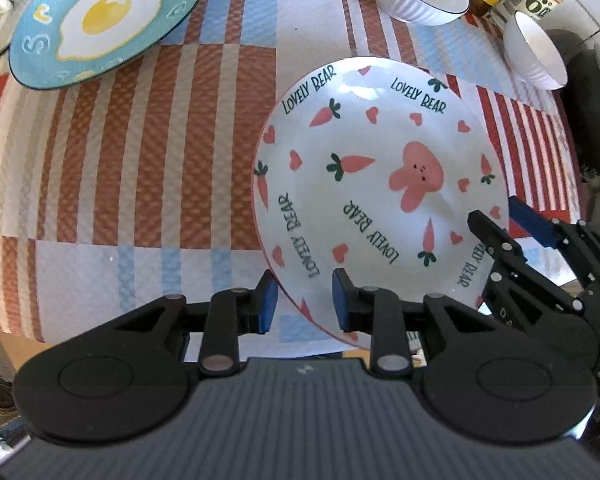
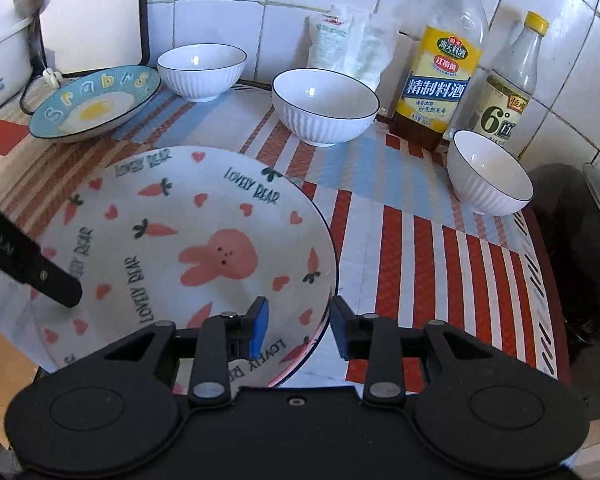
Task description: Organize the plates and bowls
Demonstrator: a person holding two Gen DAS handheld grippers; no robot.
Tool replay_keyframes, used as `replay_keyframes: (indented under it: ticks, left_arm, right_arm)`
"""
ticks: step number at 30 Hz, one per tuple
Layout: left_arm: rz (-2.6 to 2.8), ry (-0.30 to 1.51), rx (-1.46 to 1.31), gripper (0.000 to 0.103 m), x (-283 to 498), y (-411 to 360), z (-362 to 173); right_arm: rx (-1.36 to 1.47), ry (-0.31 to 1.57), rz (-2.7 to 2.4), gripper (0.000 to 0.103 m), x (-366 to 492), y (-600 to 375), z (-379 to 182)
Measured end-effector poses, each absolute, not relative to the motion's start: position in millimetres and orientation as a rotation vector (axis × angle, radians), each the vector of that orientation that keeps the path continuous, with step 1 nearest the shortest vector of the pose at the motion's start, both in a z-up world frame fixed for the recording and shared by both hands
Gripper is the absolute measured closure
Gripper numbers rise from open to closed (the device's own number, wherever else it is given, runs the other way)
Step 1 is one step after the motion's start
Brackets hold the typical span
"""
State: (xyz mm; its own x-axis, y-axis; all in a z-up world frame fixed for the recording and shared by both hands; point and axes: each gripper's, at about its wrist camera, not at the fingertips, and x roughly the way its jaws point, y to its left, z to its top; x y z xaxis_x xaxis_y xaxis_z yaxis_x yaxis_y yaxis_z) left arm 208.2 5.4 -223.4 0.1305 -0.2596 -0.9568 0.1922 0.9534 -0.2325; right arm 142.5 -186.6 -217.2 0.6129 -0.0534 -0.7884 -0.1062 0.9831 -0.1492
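Observation:
A white plate (image 1: 380, 184) (image 2: 204, 240), printed with a pink rabbit, carrots and hearts, lies low on the checked tablecloth. Its near part reaches past the table's front edge. My left gripper (image 1: 304, 300) straddles the plate's near rim, its blue pads apart and a strip of cloth showing beside the rim. My right gripper (image 2: 298, 324) (image 1: 498, 216) straddles the right rim the same way, open, one pad over the plate and one outside it. One left finger (image 2: 56, 280) shows over the plate's left side. A blue fried-egg plate (image 1: 100, 20) (image 2: 96, 104) sits at the far left.
Three white ribbed bowls (image 2: 202, 68) (image 2: 324, 104) (image 2: 488, 176) stand along the back and right. Behind them, against the tiled wall, are two bottles (image 2: 440, 72) (image 2: 508, 88) and a white bag (image 2: 348, 40). A dark bulky object (image 2: 560, 240) borders the cloth's right edge.

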Motion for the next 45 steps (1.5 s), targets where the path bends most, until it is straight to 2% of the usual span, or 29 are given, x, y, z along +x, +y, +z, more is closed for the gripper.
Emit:
replay_keyframes:
  ticks: [3,11,20,23,26,36,45]
  left_arm:
    - [-0.329,1.374,-0.005,0.076,207.2,-0.5,-214.8]
    - [-0.363,1.264,0.084,0.069,196.6,7.1,-163.3]
    - [-0.344,1.149,0.103,0.061,189.4,23.4,-99.7]
    - [-0.331,1.121,0.095,0.057,188.4,31.9,-85.9]
    - [-0.311,1.091,0.096,0.056,187.8,42.7,-75.1]
    - [-0.196,1.031,0.060,0.049,205.0,101.2,-54.1]
    - [-0.082,1.018,0.078,0.047,244.9,150.4,-67.3]
  right_arm:
    - [-0.172,0.917,0.027,0.063,142.1,-189.6,-213.4]
    - [0.088,0.919,0.073,0.062,145.3,-206.1,-168.9]
    - [0.108,0.878,0.239,0.041,158.2,-183.9,-107.0]
    - [0.085,0.876,0.284,0.031,166.2,-171.9,-87.7]
    - [0.079,0.913,0.321,0.016,176.4,-158.6,-76.3]
    - [-0.001,0.893,0.405,0.014,206.5,-107.2,-55.1]
    - [-0.007,0.898,0.470,0.014,249.1,-63.9,-61.5]
